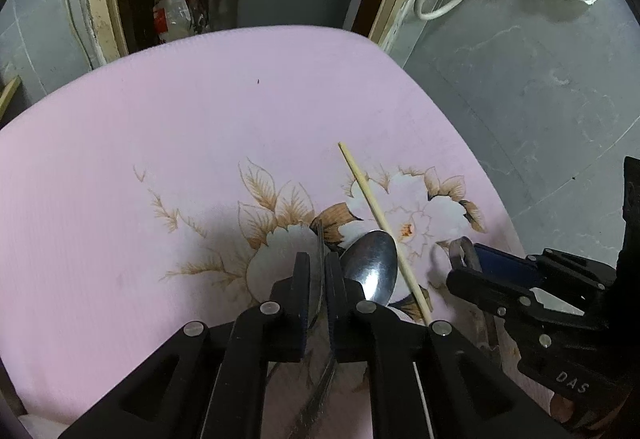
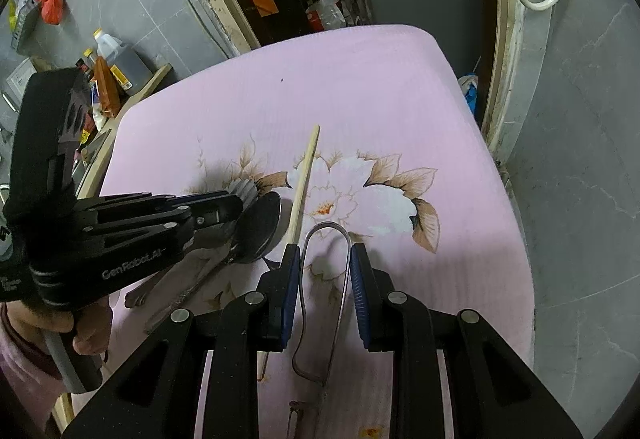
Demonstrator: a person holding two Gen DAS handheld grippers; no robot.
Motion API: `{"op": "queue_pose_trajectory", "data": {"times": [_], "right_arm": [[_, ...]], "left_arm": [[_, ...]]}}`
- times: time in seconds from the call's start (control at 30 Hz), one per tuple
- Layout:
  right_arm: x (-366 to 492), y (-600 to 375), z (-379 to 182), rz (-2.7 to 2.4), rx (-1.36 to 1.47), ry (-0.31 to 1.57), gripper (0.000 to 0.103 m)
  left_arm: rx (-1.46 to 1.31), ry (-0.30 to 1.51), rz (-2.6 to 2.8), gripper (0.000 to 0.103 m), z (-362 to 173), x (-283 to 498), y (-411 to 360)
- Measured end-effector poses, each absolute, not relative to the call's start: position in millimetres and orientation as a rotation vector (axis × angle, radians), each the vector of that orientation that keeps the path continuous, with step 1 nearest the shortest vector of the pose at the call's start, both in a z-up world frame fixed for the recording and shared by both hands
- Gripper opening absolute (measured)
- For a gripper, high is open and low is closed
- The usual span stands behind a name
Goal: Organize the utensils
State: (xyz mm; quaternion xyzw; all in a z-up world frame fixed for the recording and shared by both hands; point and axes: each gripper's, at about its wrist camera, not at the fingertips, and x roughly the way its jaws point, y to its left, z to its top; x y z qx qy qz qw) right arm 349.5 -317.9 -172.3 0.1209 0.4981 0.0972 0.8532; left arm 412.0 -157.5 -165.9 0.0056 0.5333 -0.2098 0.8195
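Observation:
A pink flowered cloth (image 1: pixel 160 143) covers the table. My left gripper (image 1: pixel 318 259) is shut on a thin metal utensil (image 1: pixel 321 235) held on edge; its handle runs back under the fingers. A steel spoon (image 1: pixel 372 267) lies just right of it, bowl up, and a wooden chopstick (image 1: pixel 372 207) lies slanted beside the spoon. In the right wrist view my right gripper (image 2: pixel 325 253) has its blue pads against both sides of a bent metal loop utensil (image 2: pixel 324 227), shut on it. The left gripper (image 2: pixel 236 205) sits over the spoon (image 2: pixel 260 227), left of the chopstick (image 2: pixel 304 175).
The cloth's right edge (image 2: pixel 516 239) drops to a grey tiled wall. Bottles (image 2: pixel 116 63) and clutter stand off the table's far left. A person's hand (image 2: pixel 88 335) holds the left gripper's grip. A small metal piece (image 2: pixel 294 415) lies near the front edge.

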Motion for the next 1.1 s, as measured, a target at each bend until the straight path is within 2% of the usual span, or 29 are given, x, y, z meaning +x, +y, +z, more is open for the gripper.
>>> {"op": "queue_pose_trajectory", "data": {"times": [0.27,0.43,0.83,1.1], "right_arm": [[357.3,-317.6,-178.3,0.215,0.276,1.083,0.022],[345.2,-324.9,-160.9,0.207,0.321,0.994,0.022],[280.0,-313.9,-108.8,0.165,0.302,0.732,0.022],[235.4,-296.1,-80.7,0.138,0.249,0.615,0.022]], "left_arm": [[0.018,1.185,-0.429,0.008,-166.2,425.3,-165.3],[-0.005,1.128,-0.438,0.002,-147.8,410.4,-158.7],[-0.078,0.905,-0.469,0.002,-81.4,336.3,-124.5],[-0.049,0.821,-0.492,0.001,-63.7,275.5,-99.9]]}}
